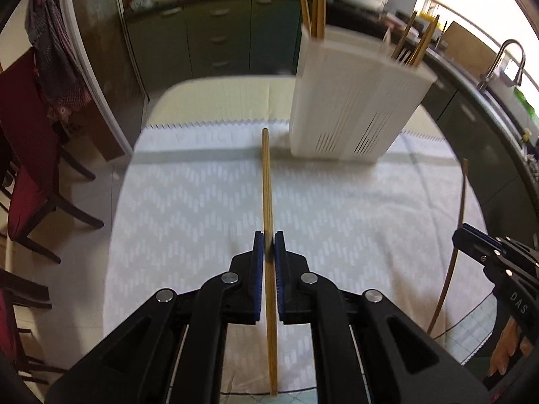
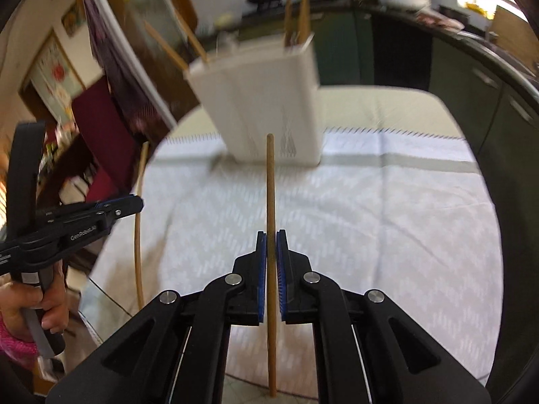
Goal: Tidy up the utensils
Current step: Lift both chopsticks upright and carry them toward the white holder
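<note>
My left gripper [image 1: 268, 235] is shut on a wooden chopstick [image 1: 267, 181] that runs forward between the blue pads, lifted above the table. My right gripper [image 2: 271, 234] is shut on a second wooden chopstick [image 2: 270, 181] in the same way. A white slotted utensil holder [image 1: 350, 101] stands ahead on the cloth, with several chopsticks and forks sticking out of its top. The holder [image 2: 266, 101] appears blurred in the right wrist view. Each gripper shows in the other's view: the right gripper [image 1: 463, 235] with its chopstick [image 1: 454, 235], and the left gripper [image 2: 134, 203] with its chopstick [image 2: 137, 235].
A white patterned cloth [image 1: 188, 202] covers the round table [image 1: 215, 97]. Red-cushioned chairs [image 1: 27, 168] stand to the left. Dark kitchen cabinets [image 1: 219, 33] and a counter with a sink tap [image 1: 505, 57] lie behind and to the right. A person's hand [image 2: 37, 303] holds the left gripper's handle.
</note>
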The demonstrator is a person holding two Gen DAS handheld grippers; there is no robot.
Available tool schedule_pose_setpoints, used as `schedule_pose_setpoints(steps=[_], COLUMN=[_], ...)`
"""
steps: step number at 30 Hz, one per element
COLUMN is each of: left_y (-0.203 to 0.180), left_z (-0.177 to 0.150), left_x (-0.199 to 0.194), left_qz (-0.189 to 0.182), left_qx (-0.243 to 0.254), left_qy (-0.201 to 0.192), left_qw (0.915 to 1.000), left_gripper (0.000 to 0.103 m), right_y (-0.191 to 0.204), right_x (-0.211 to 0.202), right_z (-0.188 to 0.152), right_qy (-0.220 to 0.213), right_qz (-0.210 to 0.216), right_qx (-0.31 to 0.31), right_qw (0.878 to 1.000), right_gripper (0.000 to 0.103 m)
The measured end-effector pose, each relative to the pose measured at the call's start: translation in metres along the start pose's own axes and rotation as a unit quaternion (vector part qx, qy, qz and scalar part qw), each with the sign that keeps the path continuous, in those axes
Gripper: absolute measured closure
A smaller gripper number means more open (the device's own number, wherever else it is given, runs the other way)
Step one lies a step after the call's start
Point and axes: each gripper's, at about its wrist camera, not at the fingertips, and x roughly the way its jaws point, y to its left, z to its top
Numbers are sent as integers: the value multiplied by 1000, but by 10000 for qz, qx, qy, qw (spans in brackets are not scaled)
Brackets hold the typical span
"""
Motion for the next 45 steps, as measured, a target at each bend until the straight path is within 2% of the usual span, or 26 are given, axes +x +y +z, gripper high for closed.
schedule_pose_setpoints(steps=[4, 8, 12, 27, 36, 45], left_y=[5, 15, 15, 17, 12, -5], left_z=[-8, -17, -25, -27, -11, 33], left_x=[-39, -63, -80, -105, -125, -161], left_qz=[-214, -276, -352, -374, -489, -617], left_qx=[-28, 86, 159, 258, 386, 599], left_qy=[-374, -680, -824, -1079, -1150, -1524], left_qw=[9991, 9973, 9958, 9931, 9914, 9846], left_gripper=[97, 97, 97, 97, 97, 97], right_y=[0, 9, 17, 27, 39, 60], right_x=[-40, -69, -82, -108, -127, -166], right_z=[-10, -23, -32, -36, -13, 44], right_qy=[-551, -885, -1033, -1189, -1277, -1835], right_qz=[46, -66, -199, -86, 115, 130], right_qx=[56, -98, -229, -343, -532, -834], right_qw=[9985, 9960, 9942, 9923, 9903, 9794], right_gripper=[96, 96, 96, 96, 96, 96])
